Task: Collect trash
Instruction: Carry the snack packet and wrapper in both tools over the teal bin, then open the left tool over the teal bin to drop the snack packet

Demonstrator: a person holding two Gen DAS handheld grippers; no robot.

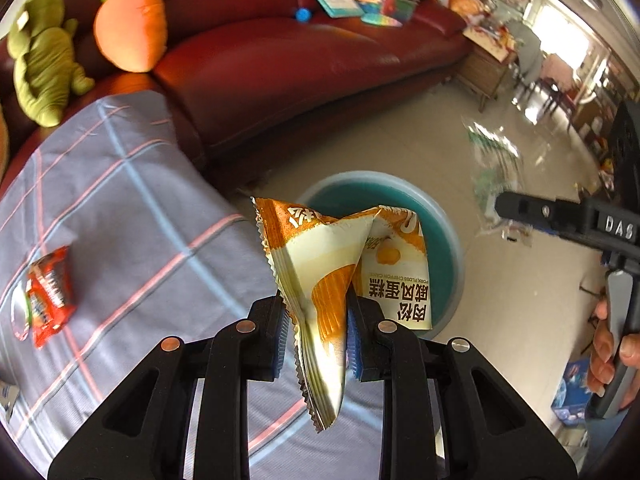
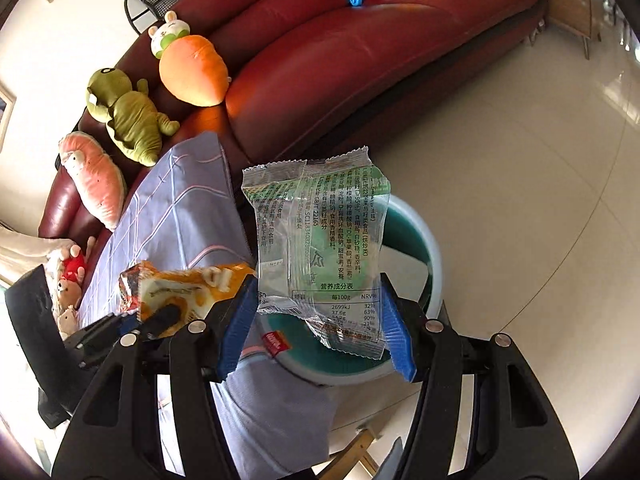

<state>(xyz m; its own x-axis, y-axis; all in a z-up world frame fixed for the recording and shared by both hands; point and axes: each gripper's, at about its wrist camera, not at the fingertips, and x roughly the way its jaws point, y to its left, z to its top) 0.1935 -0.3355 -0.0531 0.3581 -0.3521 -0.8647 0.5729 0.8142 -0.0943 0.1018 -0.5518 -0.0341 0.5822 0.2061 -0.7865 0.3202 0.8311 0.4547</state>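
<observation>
- While both grippers hang over the teal waste bin [image 1: 448, 236], each carries one piece of trash: the left gripper [image 1: 316, 332] pinches a crumpled orange cake wrapper [image 1: 320, 276] between its blue pads, and the right gripper [image 2: 318, 320] clamps a clear green-printed snack packet [image 2: 316, 240] across its width.
- The bin stands on the tiled floor, just beside the cloth-draped table [image 1: 132, 208]; in the right wrist view its rim shows behind and below the packet.
- The step in hand looks like the drop. To do it well, I would bring each wrapper squarely over the bin's mouth before letting go, since light film drifts sideways as it falls.
- The orange wrapper hangs near the bin's table-side rim in the left view, so it wants a little more travel toward the middle.
- Spread the jaws fully and cleanly; crinkled foil can cling to ribbed pads, so a slight downward tilt should help it slide off.
- A red snack wrapper [image 1: 50, 296] lies on the cloth, not yet collected.
</observation>
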